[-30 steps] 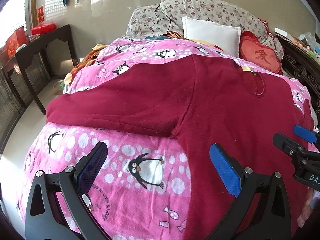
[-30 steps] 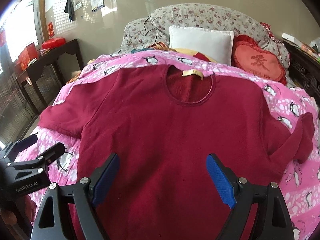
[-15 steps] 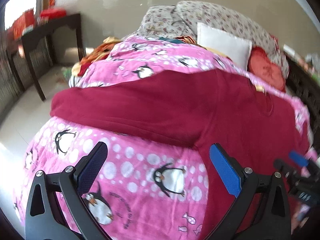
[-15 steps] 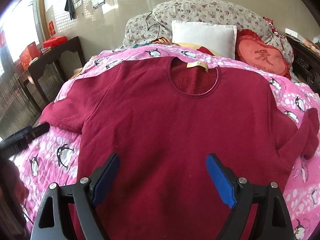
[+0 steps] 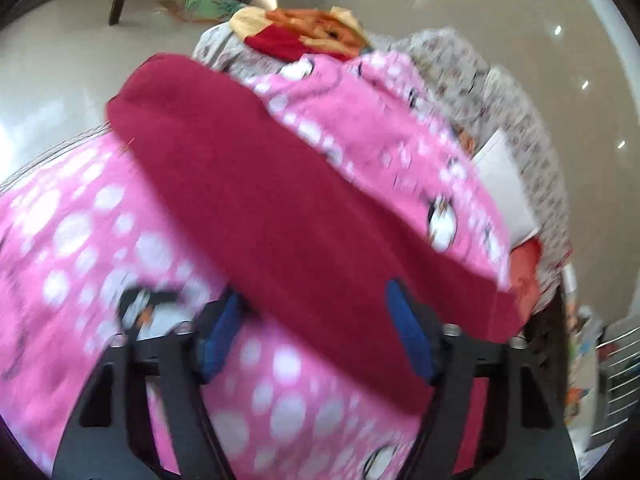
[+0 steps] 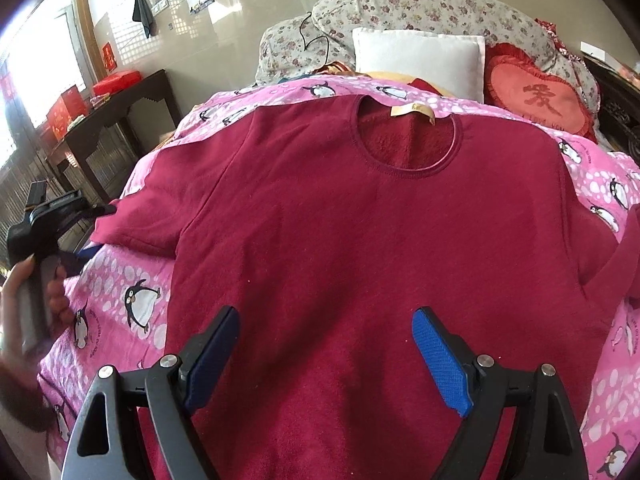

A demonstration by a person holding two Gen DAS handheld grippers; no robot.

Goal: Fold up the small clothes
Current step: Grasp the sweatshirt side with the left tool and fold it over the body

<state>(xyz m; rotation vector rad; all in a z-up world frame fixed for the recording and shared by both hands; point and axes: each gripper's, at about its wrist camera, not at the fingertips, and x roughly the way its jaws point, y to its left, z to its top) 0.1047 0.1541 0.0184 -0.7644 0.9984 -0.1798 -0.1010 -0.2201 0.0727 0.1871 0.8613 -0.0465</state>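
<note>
A dark red long-sleeved top (image 6: pixel 360 240) lies flat, front up, on a pink penguin blanket (image 6: pixel 132 304), collar toward the pillows. My right gripper (image 6: pixel 326 352) is open and empty above the top's lower middle. My left gripper (image 5: pixel 316 336) is open, with the top's left sleeve (image 5: pixel 260 208) running between its blue pads; the left wrist view is blurred and tilted. In the right wrist view the left gripper (image 6: pixel 86 236) sits at the sleeve's cuff end, held by a hand. The right sleeve (image 6: pixel 624 256) is bent back at the right edge.
A white pillow (image 6: pixel 416 60), a red heart cushion (image 6: pixel 536 96) and floral pillows (image 6: pixel 400 12) lie at the bed's head. A dark wooden table (image 6: pixel 116 120) with red boxes stands left of the bed. Orange cloth (image 5: pixel 308 32) hangs off the bed's side.
My left gripper has swung left and rolled, coming down over the left sleeve so the sleeve now lies between its pads. My right gripper has moved slightly closer to the top.
</note>
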